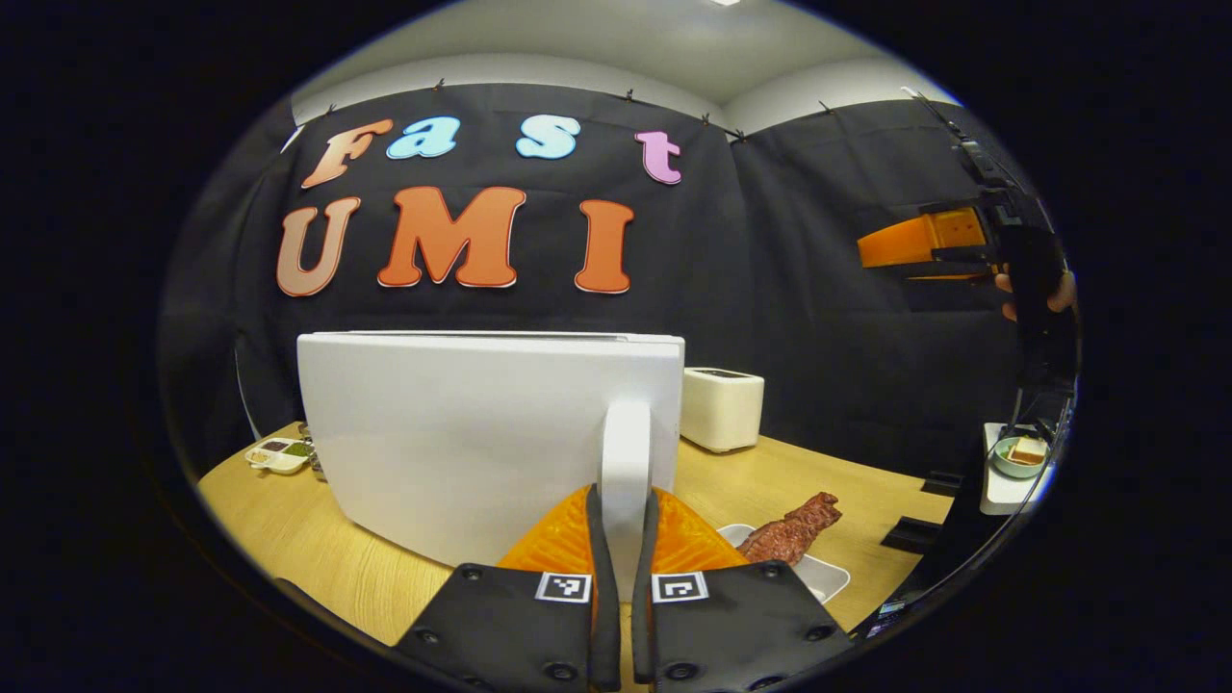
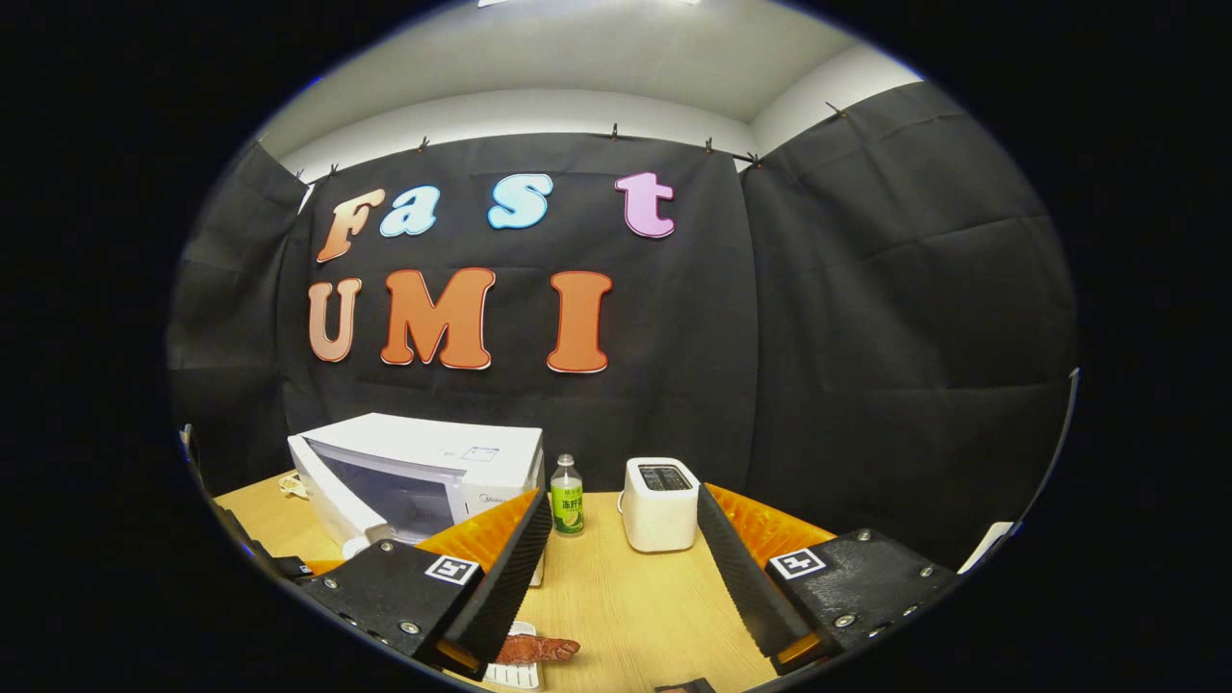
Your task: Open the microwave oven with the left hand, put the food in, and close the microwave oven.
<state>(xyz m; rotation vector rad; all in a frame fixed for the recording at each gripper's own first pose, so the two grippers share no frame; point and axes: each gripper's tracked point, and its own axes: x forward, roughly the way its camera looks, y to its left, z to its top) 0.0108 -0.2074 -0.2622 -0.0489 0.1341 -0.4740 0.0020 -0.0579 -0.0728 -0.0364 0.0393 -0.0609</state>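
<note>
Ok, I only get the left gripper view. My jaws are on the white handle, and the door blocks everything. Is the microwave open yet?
Observer: Yes. In the right gripper view the microwave has its door standing partly out, and the inside shows behind it.
Operator: Is the other gripper holding the food?
Observer: No. The right gripper has its jaws wide apart with nothing between them. The food lies on its plate.
Operator: Anything hiding behind the door?
Observer: A green bottle stands between the microwave and the toaster.
</note>
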